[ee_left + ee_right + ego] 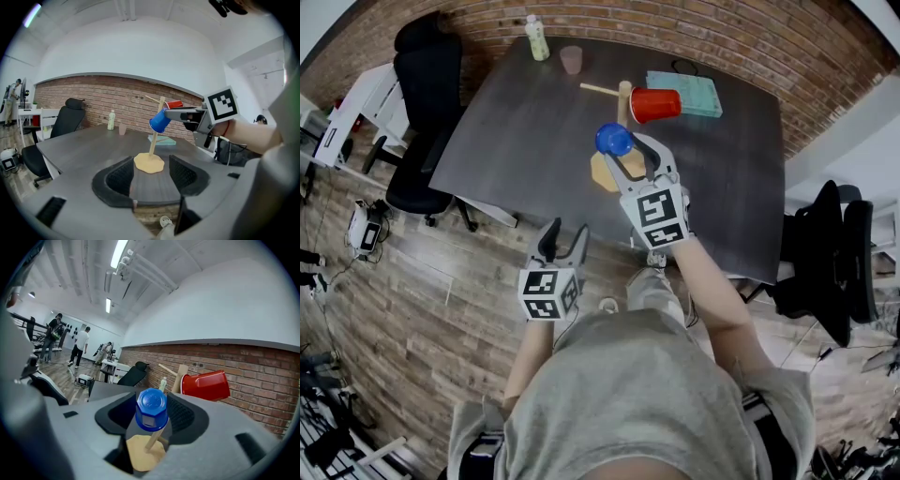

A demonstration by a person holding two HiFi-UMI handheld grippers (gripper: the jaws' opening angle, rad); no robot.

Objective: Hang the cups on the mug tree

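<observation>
Progress looks to be about a third of the way, with a second cup close to done. The tree [623, 101] stands on its pale base [602, 175] near the middle of the desk [534, 141]. One red cup [656, 104] already hangs sideways on a peg near the top, on the side toward the desk's right edge. A bare peg [598, 89] juts out opposite it, toward the left edge, so there is room for more. The right gripper [151, 414] has its jaws set wide and pinching the blue cup [614, 140]. It holds the cup in the air right against the tree, lower than the red cup and above the base. None of the views shows whether a peg has entered the cup, so I judge this cup as arriving rather than hung; it has yet to be seated and let go. The left gripper [150, 176] hangs off the desk's near edge with its jaws spread and nothing between them, pointing toward the base. A pink cup [571, 59] stands upright at the far edge, toward the far left corner and just beside a bottle [536, 39]. It is well apart from the tree and untouched. If it belongs to the job, fetching and hanging it is the main part left.
</observation>
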